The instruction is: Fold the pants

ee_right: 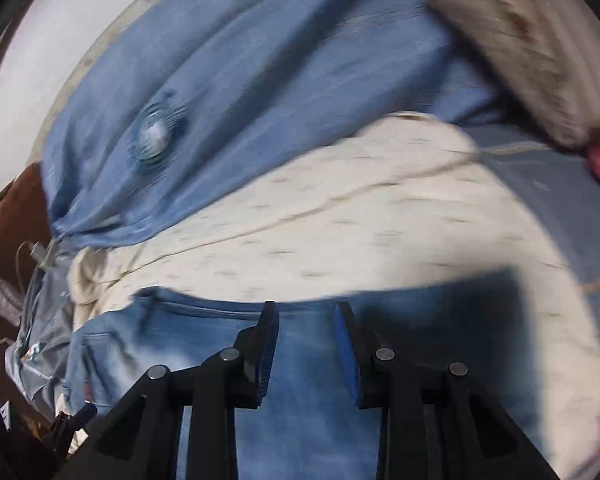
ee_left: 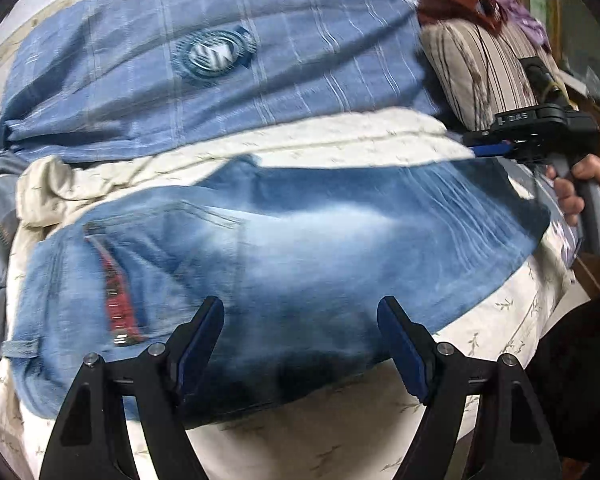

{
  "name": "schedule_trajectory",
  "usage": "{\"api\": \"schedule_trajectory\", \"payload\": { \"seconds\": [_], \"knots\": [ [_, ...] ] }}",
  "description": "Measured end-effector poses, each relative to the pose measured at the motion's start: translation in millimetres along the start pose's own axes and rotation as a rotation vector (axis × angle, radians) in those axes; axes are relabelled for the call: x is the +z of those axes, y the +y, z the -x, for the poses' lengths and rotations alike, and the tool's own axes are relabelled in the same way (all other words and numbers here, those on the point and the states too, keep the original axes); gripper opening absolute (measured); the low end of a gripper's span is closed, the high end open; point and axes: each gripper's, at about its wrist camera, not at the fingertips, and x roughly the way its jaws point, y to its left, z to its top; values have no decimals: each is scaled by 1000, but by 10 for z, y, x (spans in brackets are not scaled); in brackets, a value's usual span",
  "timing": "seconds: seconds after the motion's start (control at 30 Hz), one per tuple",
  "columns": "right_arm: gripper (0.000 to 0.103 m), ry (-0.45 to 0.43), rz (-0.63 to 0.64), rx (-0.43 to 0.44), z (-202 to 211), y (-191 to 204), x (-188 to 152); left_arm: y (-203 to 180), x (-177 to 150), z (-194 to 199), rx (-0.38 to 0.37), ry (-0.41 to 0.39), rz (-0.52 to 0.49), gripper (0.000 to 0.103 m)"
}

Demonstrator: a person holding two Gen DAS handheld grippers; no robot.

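Cream bedsheet (ee_left: 340, 432), jeans (ee_left: 300, 240) under left claw (ee_left: 300, 344)

Left wrist view: sits behind the left gripper (ee_left: 300, 344), looks steeply down and forward across the bed (ee_left: 340, 432). Jeans (ee_left: 284, 240) fill the middle, close; blue blanket (ee_left: 228, 60) and pillow (ee_left: 484, 68) further off. Right gripper (ee_left: 476, 148) shows side-on at the right edge.

Right wrist view: behind the right gripper (ee_right: 306, 344), tilted down, nearer the jeans (ee_right: 308, 420), heavily blurred.

Shared: jeans, cream bed sheet (ee_right: 360, 216), blue blanket (ee_right: 260, 60), pillow (ee_right: 512, 32).
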Motion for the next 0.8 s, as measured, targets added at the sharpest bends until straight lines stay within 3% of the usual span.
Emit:
{"api": "schedule_trajectory", "payload": {
  "seconds": [0.17,0.2,0.37,0.5,0.7,0.8],
  "knots": [
    [32,33,-120,-89,-276,-541,11,-192,-9,-246,5,91,-42,80],
    [32,16,-124,-67,-306,-599,6,-206,-16,-287,8,108,-47,79],
    [32,-107,-106,-59,-50,-551,-33,-142,-2,-296,-3,111,-27,80],
    [32,-128,-67,6,204,-425,-218,14,58,-245,-24,83,50,80],
    [32,-61,-46,20,407,-313,-685,139,76,-265,27,71,109,80],
    [32,29,-74,1,300,-387,-849,72,48,-336,70,97,68,80]
  ]
}}
